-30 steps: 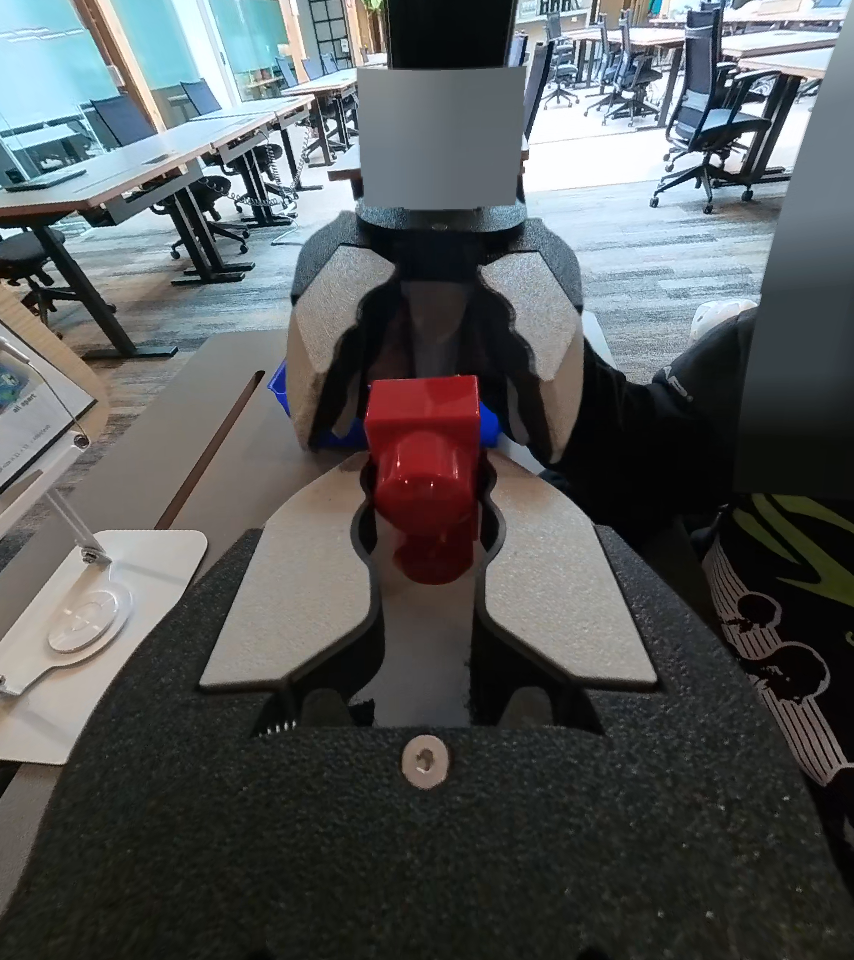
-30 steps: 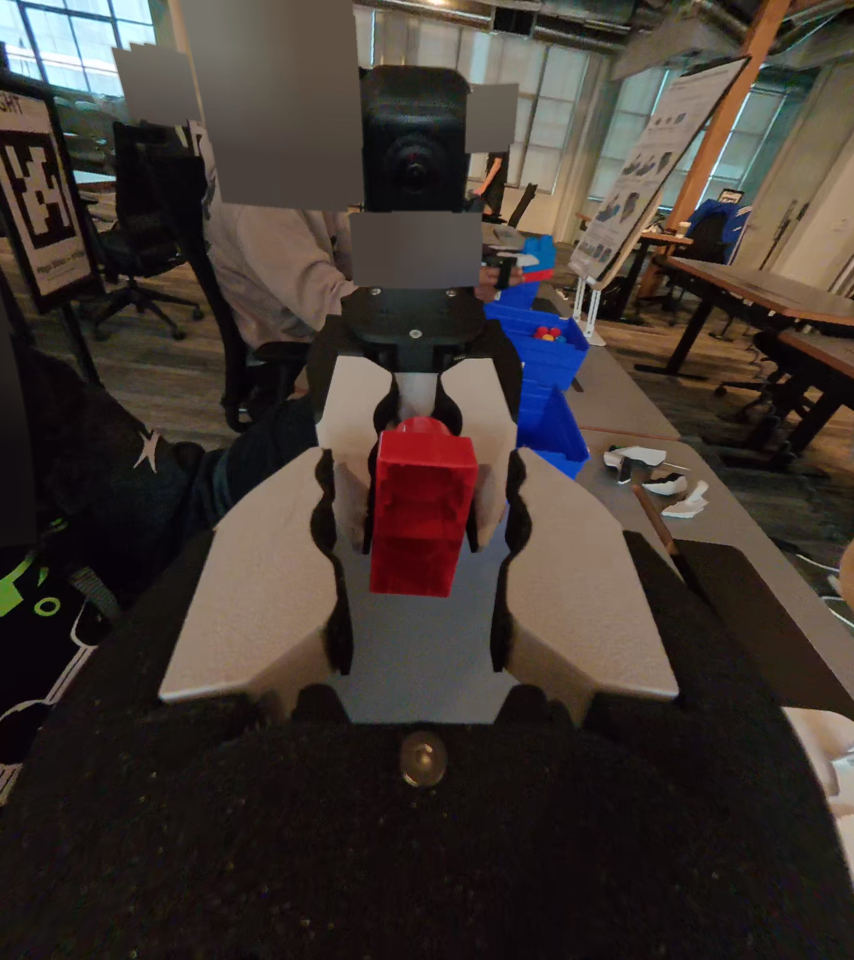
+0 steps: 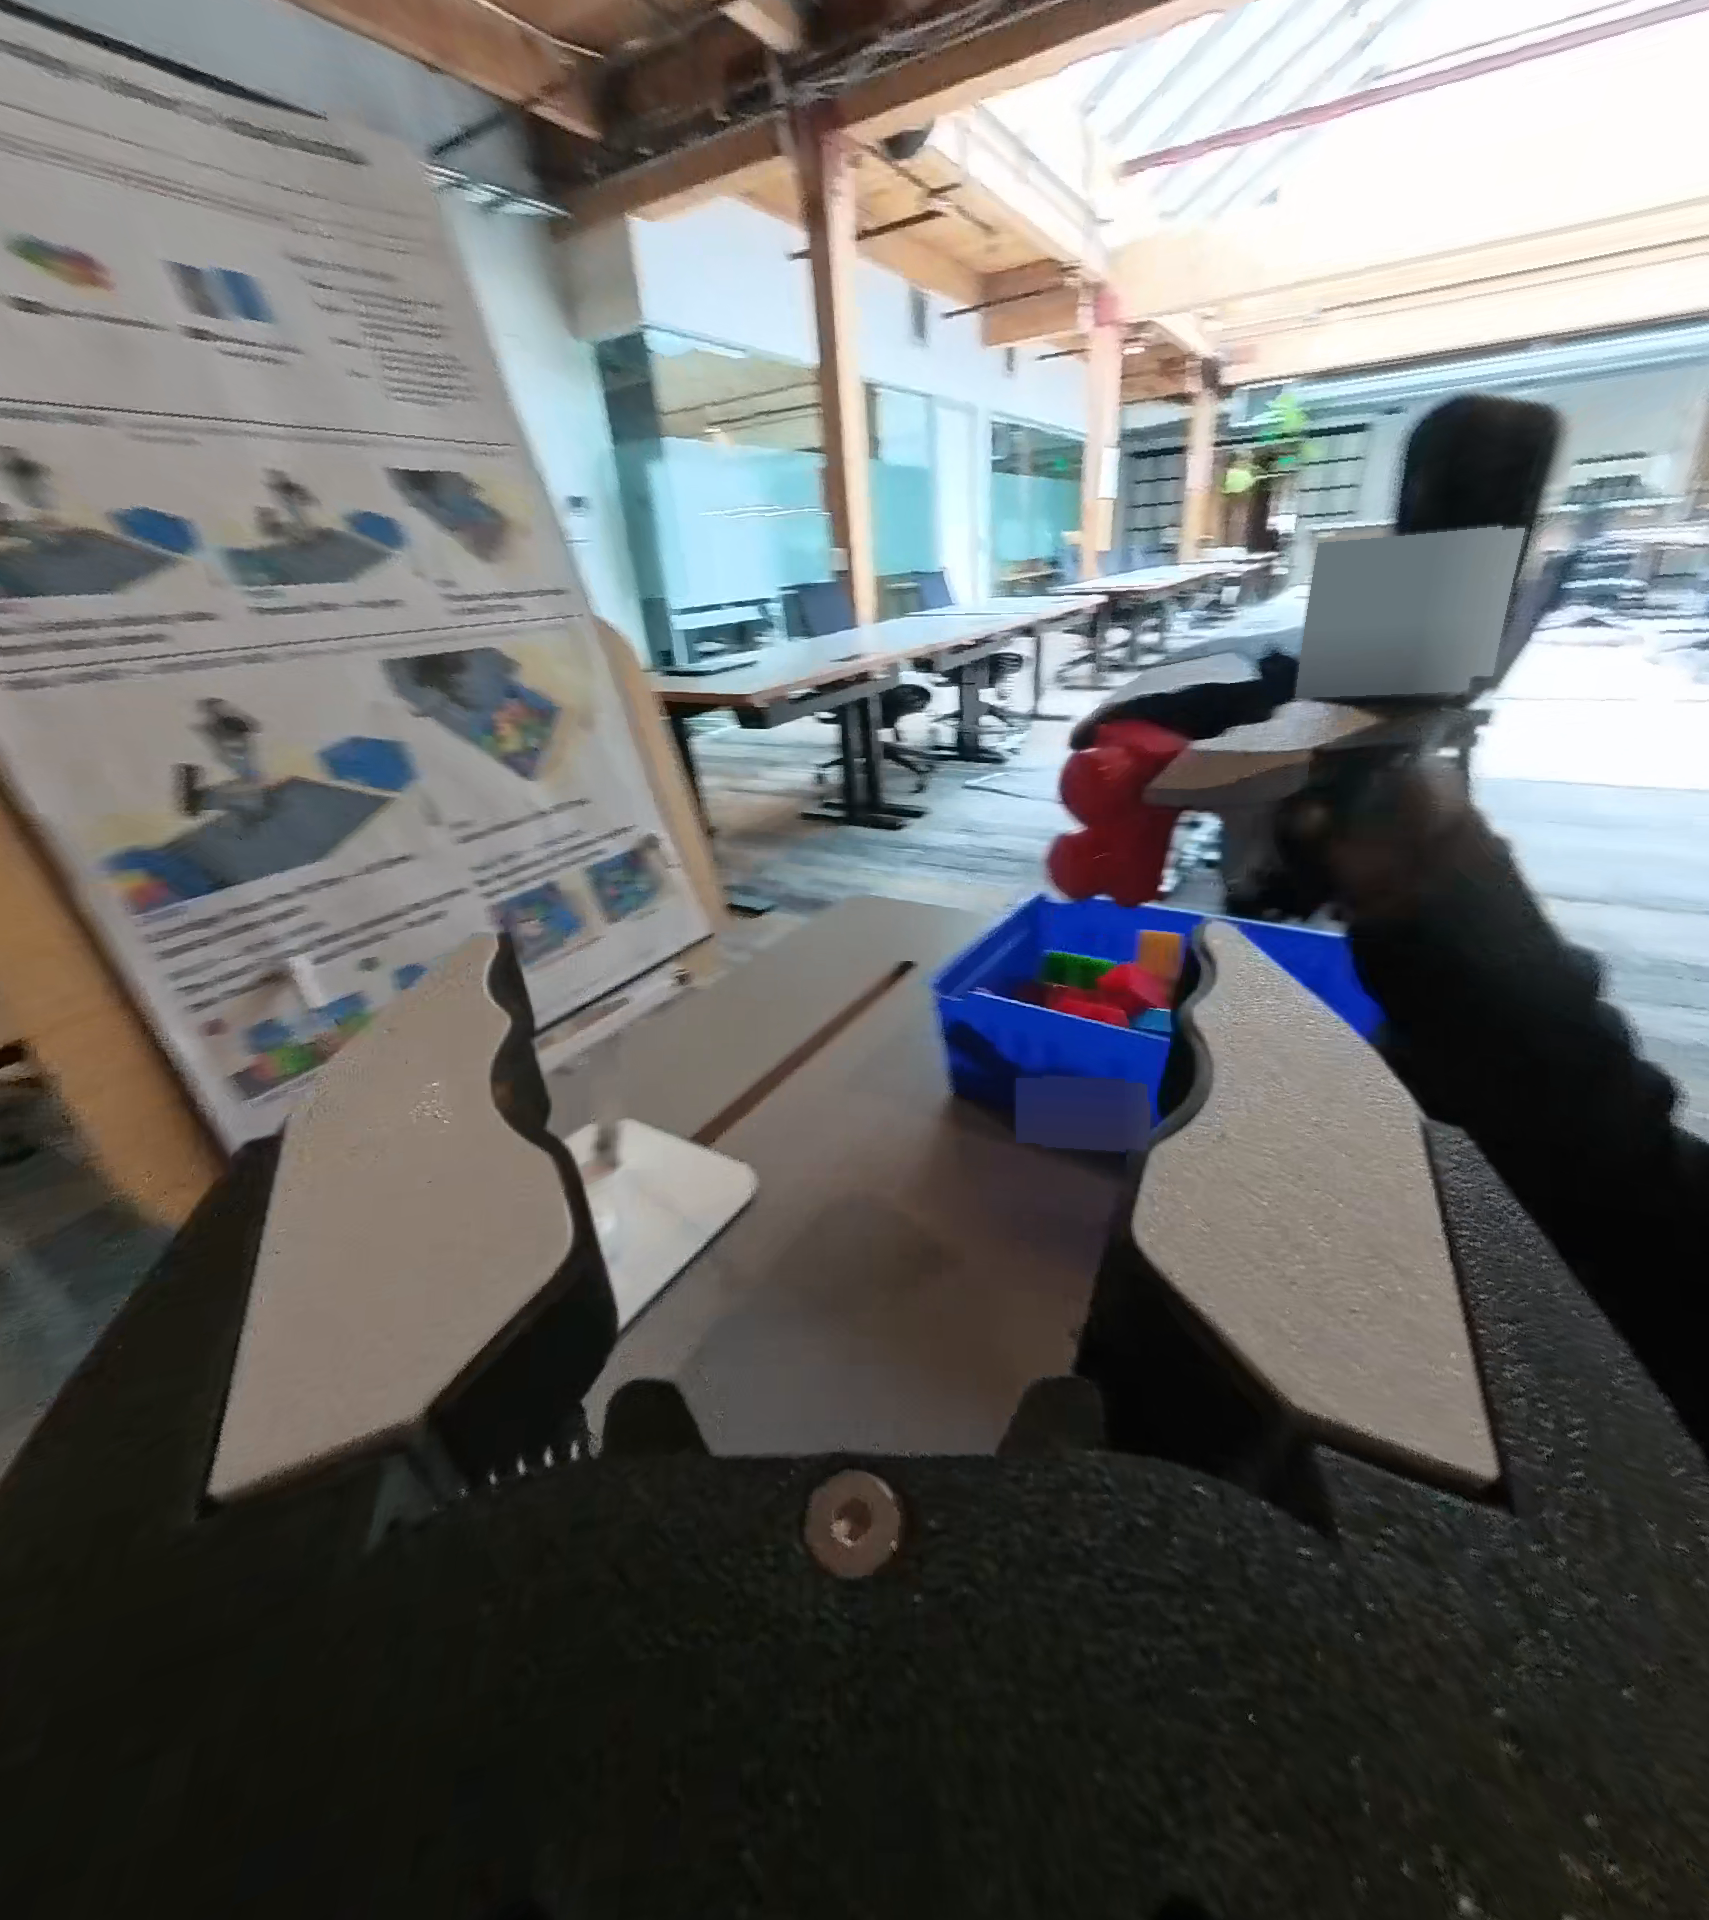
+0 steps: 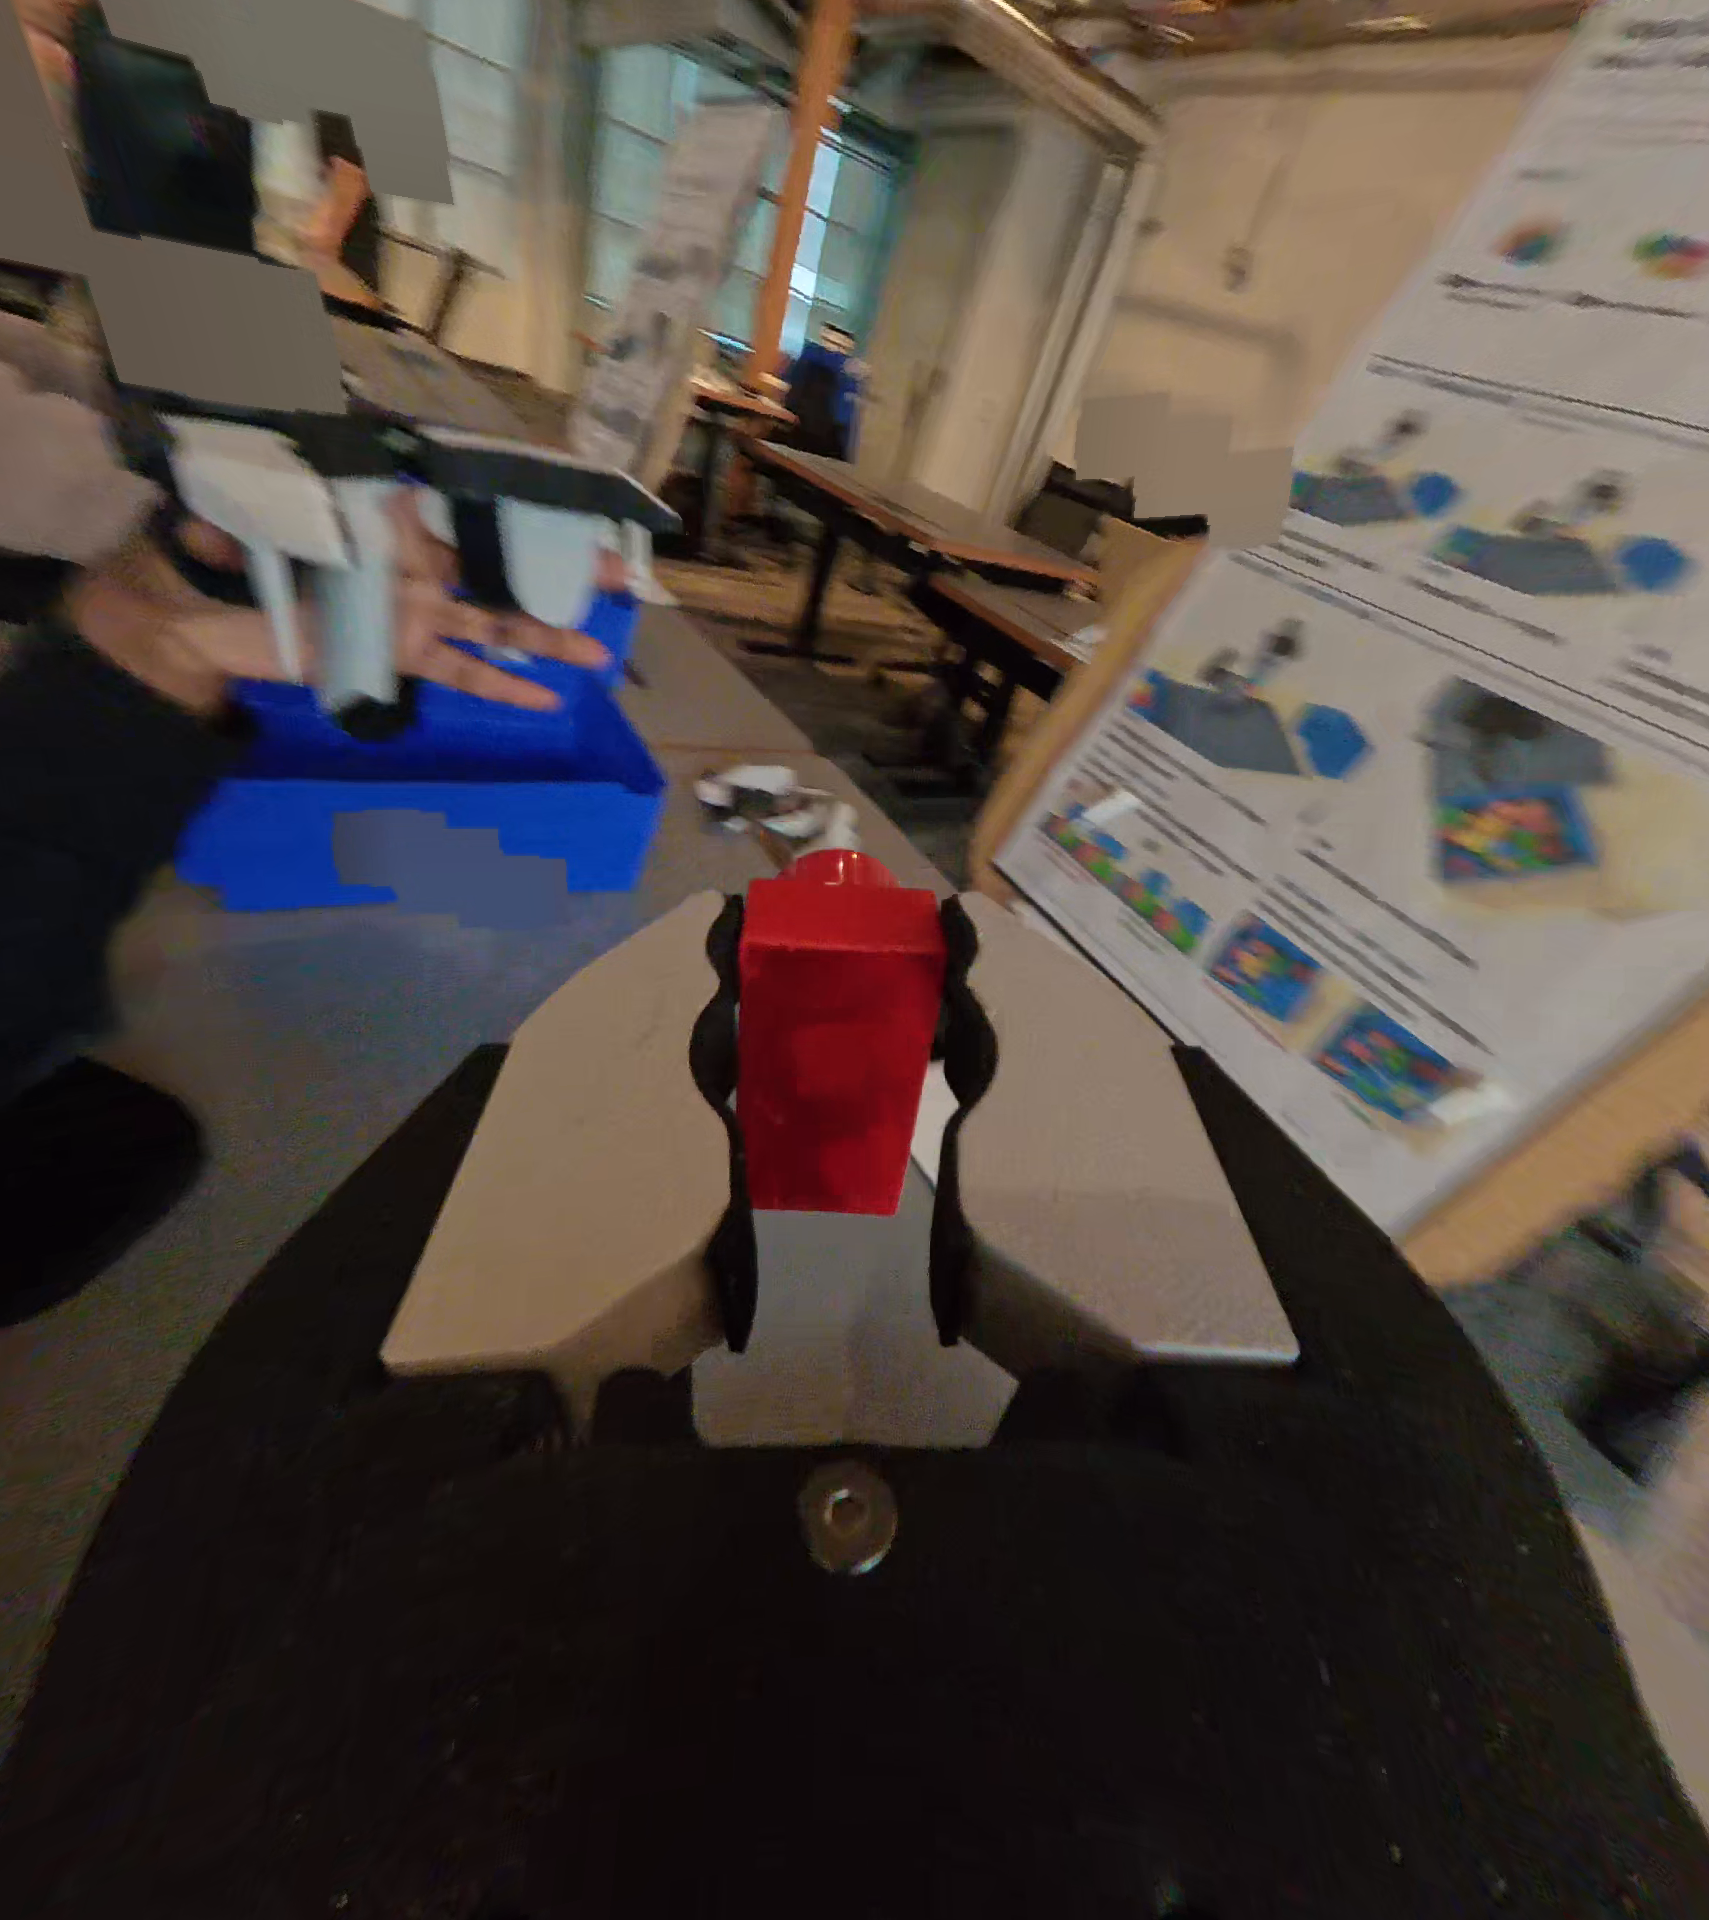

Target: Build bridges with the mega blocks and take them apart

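**One red stack in my right tongs, left tongs empty**

My right tongs (image 4: 834, 1039) are clamped on a red block stack (image 4: 829, 1049), one finger pressed against each long side. Its long axis runs along the fingers, the round stud end pointing forward, away from me; from the left wrist view the same stack (image 3: 1110, 821) hangs above the blue bin (image 3: 1037, 1039), studs aimed left and downward. I count two red blocks joined (the seam is faint, so I cannot be sure).

My left tongs (image 3: 850, 1049) stand wide apart with nothing between them, held over the grey tabletop (image 3: 891, 1247).

One blue bin sits on the tabletop, holding a loose heap of red, green, orange and blue blocks (image 3: 1104, 987), too jumbled to count. One instruction poster (image 3: 237, 582) leans at the tabletop's edge.
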